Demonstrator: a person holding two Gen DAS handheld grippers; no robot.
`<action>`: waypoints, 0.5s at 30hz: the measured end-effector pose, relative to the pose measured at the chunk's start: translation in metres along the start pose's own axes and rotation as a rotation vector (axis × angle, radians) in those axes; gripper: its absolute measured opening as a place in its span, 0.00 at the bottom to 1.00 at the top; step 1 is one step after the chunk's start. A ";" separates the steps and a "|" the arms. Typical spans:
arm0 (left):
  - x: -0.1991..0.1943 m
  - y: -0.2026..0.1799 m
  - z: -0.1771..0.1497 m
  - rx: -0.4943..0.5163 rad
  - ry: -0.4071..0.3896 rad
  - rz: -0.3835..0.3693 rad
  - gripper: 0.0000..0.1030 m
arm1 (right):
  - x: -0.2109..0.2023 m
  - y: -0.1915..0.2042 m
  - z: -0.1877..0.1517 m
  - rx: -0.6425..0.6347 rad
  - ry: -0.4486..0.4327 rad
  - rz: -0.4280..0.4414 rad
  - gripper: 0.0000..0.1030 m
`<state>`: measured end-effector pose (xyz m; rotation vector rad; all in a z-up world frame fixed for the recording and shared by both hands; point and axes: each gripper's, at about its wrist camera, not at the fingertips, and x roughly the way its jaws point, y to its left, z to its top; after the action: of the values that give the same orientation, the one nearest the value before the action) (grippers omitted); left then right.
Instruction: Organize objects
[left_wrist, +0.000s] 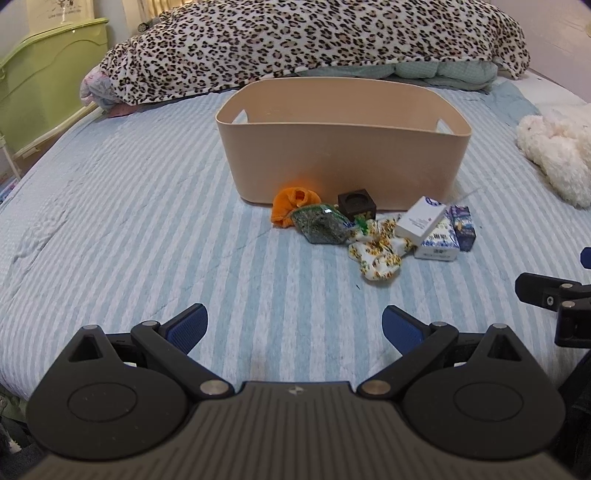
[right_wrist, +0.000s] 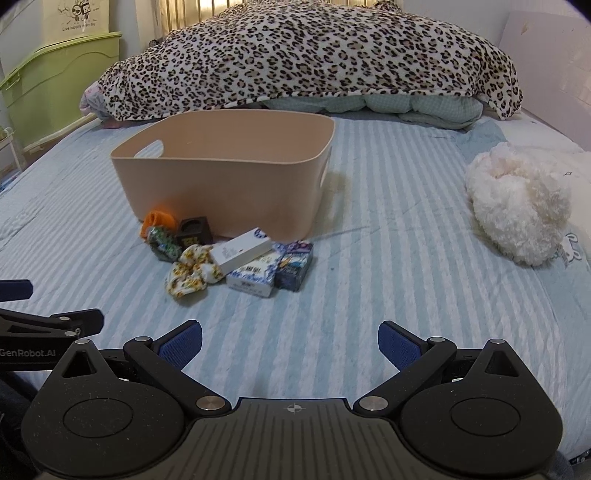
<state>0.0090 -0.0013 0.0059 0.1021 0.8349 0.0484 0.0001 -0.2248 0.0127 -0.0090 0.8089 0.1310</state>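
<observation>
A beige plastic bin (left_wrist: 343, 162) (right_wrist: 225, 184) stands on the striped bed. In front of it lies a cluster: an orange cloth (left_wrist: 291, 205) (right_wrist: 157, 220), a green patterned packet (left_wrist: 319, 223) (right_wrist: 162, 243), a dark cube (left_wrist: 356, 203) (right_wrist: 194, 230), a sunflower scrunchie (left_wrist: 376, 254) (right_wrist: 190, 275), a white box (left_wrist: 421, 219) (right_wrist: 242, 254) on a blue-white box (left_wrist: 439, 245) (right_wrist: 253, 280), and a purple box (left_wrist: 463, 229) (right_wrist: 295, 266). My left gripper (left_wrist: 295, 328) is open and empty, near the bed's front. My right gripper (right_wrist: 290, 343) is open and empty, also short of the cluster.
A leopard-print blanket (left_wrist: 314, 40) (right_wrist: 314, 59) is heaped at the back. A fluffy white item (left_wrist: 557, 151) (right_wrist: 517, 206) lies at the right. A green plastic cabinet (left_wrist: 48, 74) (right_wrist: 55, 77) stands left of the bed. The other gripper's edge shows at each view's side.
</observation>
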 end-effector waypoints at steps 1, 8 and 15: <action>0.001 0.000 0.003 -0.004 -0.002 0.003 0.98 | 0.002 -0.002 0.002 0.002 -0.002 -0.001 1.00; 0.011 -0.007 0.023 0.003 0.003 0.012 0.98 | 0.016 -0.011 0.016 -0.005 -0.009 0.013 1.00; 0.037 -0.012 0.052 -0.005 0.023 0.010 0.98 | 0.043 -0.016 0.038 -0.029 -0.023 0.011 1.00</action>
<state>0.0721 -0.0138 0.0119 0.1010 0.8572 0.0613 0.0593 -0.2332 0.0071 -0.0298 0.7841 0.1533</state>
